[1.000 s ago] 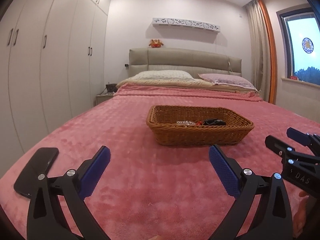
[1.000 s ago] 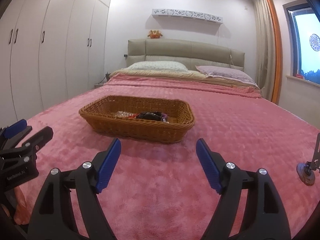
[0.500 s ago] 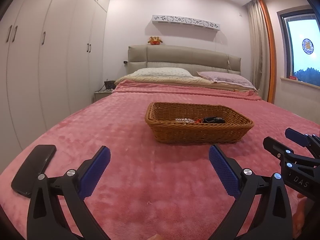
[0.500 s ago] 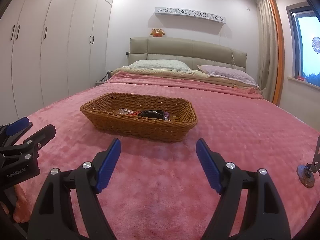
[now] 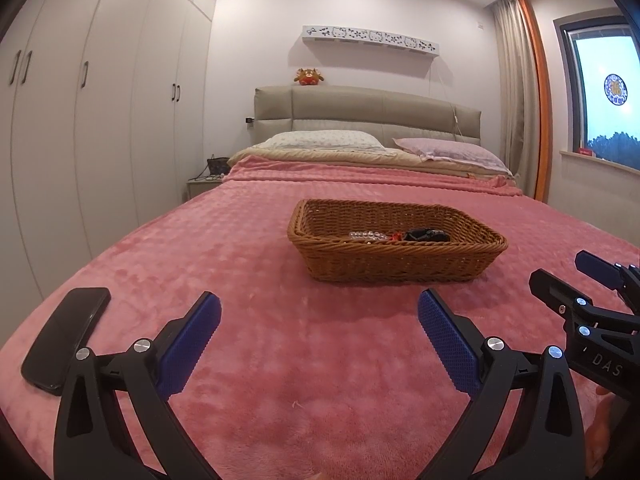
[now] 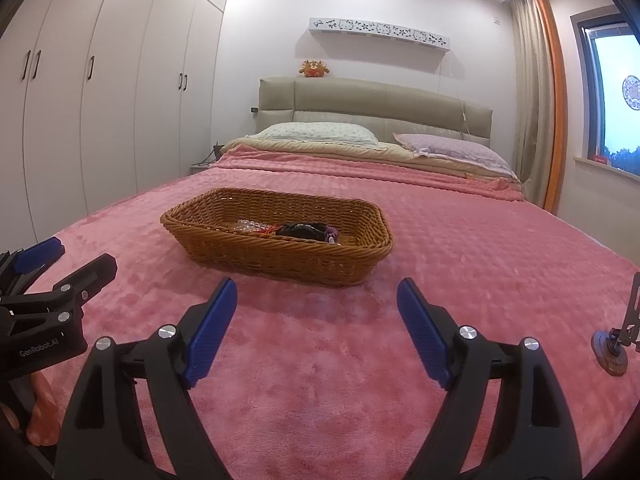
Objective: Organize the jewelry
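A brown wicker basket (image 5: 396, 270) sits mid-bed on the pink blanket (image 5: 280, 360). Inside lie a clear bead bracelet (image 5: 368, 235), a small red piece and a black piece (image 5: 426, 234); the right wrist view also shows a purple piece (image 6: 332, 234). My left gripper (image 5: 319, 300) is open and empty, short of the basket's near wall. My right gripper (image 6: 316, 286) is also short of the basket (image 6: 280, 264), its jaws opening with nothing between them. Each gripper shows at the edge of the other's view: the right one (image 5: 592, 280) and the left one (image 6: 60, 260).
A black phone (image 5: 66, 336) lies on the blanket at the near left. A small stand with a round base (image 6: 614, 350) is at the near right. Pillows (image 5: 324, 140) and a headboard lie beyond the basket, with wardrobes (image 5: 100, 120) left and a window right.
The right gripper's jaws have spread slightly wider. Both hands and the basket keep their places.
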Demonstrator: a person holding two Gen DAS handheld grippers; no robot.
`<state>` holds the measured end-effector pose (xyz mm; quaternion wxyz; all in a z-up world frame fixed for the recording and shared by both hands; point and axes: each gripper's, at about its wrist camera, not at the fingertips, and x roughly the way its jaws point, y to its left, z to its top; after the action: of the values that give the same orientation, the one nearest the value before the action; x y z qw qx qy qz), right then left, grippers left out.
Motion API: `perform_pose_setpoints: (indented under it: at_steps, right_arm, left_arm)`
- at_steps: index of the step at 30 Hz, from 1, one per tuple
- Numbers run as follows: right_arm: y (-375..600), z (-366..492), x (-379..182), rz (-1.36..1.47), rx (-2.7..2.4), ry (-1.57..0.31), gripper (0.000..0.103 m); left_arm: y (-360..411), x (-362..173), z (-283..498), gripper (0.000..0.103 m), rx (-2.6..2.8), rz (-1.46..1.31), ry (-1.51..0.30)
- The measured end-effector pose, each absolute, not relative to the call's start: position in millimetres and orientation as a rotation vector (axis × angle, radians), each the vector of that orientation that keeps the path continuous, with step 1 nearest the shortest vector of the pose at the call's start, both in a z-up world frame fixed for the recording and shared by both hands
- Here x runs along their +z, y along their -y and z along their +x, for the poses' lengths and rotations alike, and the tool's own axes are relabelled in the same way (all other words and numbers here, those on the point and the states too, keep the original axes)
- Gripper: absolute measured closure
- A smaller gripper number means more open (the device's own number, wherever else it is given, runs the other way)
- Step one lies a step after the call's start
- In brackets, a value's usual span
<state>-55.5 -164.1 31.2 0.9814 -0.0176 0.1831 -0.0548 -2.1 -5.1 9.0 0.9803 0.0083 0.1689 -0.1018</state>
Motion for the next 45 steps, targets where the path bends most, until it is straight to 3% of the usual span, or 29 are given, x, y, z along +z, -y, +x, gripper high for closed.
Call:
perform_pose_setpoints:
  at_steps: [45]
  right_arm:
    - [164.0, -55.5, 31.0, -0.035, -0.103, -0.372, 0.025]
  left_arm:
    - [4.4, 6.9, 0.1, 0.007, -0.218, 0.014, -0.359]
